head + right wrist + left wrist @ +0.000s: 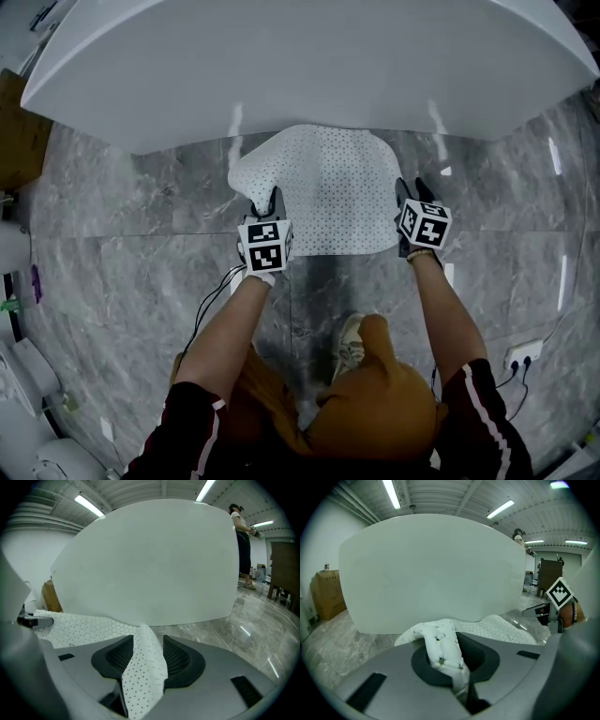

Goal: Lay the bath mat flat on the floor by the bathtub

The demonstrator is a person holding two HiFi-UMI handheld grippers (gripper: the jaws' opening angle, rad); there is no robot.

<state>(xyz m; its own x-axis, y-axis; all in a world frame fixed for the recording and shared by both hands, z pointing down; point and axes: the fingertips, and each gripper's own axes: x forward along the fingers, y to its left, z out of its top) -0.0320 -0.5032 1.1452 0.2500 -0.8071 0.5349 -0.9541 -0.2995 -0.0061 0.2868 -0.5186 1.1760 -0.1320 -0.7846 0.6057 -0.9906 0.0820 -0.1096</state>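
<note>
The white perforated bath mat lies on the grey marble floor against the white bathtub, its left near corner lifted and bunched. My left gripper is shut on that bunched corner; in the left gripper view the mat is pinched between the pads. My right gripper is at the mat's right near corner. In the right gripper view its jaws stand apart, and a flap of the mat lies loose between the pads. The tub wall fills the view just ahead.
A cardboard box stands left of the tub. A power strip with cables lies on the floor at the right. The person's shoe is behind the mat's near edge. Another person stands far off at the right.
</note>
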